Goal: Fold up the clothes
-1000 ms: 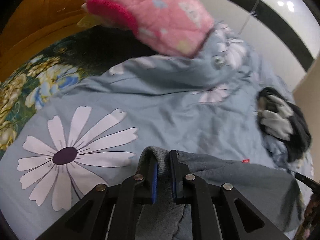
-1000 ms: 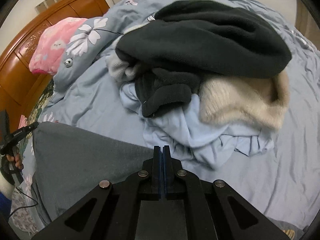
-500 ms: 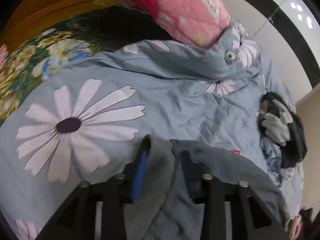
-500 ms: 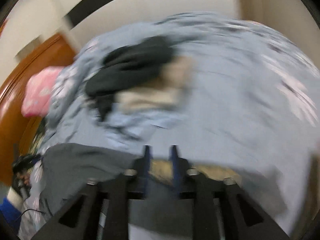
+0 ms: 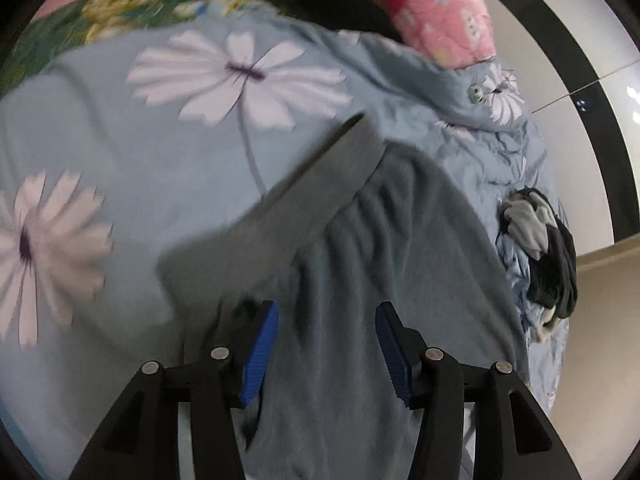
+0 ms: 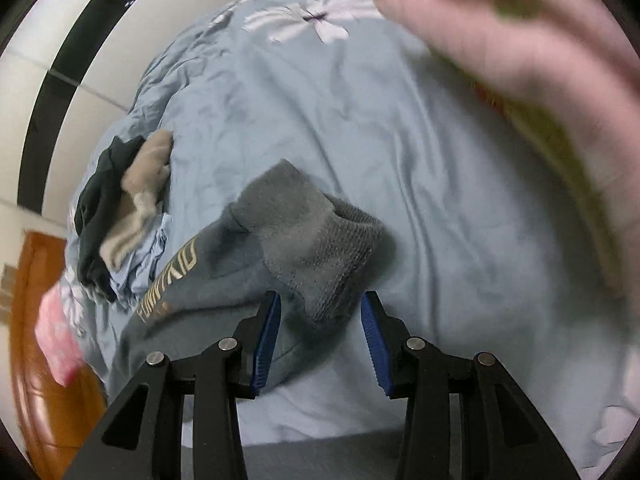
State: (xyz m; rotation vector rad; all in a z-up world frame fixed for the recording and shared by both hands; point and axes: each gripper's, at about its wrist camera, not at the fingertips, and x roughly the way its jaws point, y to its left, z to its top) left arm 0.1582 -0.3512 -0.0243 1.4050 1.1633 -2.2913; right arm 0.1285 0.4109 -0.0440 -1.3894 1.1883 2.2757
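**Bedding spread wide, grey garment released below both grippers**

Bedding fills both views: a pale blue duvet (image 5: 120,208) printed with large white flowers, its far parts smeared by motion blur. A big pink shape (image 6: 520,52) across the upper right of the right wrist view is too blurred to identify. The wooden headboard (image 6: 36,320) is cut off at the left edge of that view. A pink pillow (image 5: 440,12) sits at the top of the left wrist view, partly out of frame.

The grey sweatshirt (image 5: 380,240) lies on the duvet, running under both grippers; its lower part is hidden behind the gripper frames. In the right wrist view its ribbed cuff (image 6: 320,248) is bunched and gold lettering shows, cut off by folds.

A pile of dark, beige and light blue clothes (image 6: 124,216) lies well apart from the sweatshirt, towards the wall.

The left gripper (image 5: 326,350) is opening, grey cloth between the blue pads but not pressed. The right gripper (image 6: 320,344) is opening too, the cuff between its pads, untouched. A second ago both were clamped shut, the left pinching the cloth edge.

Open duvet lies left of the sweatshirt and beyond the cuff.
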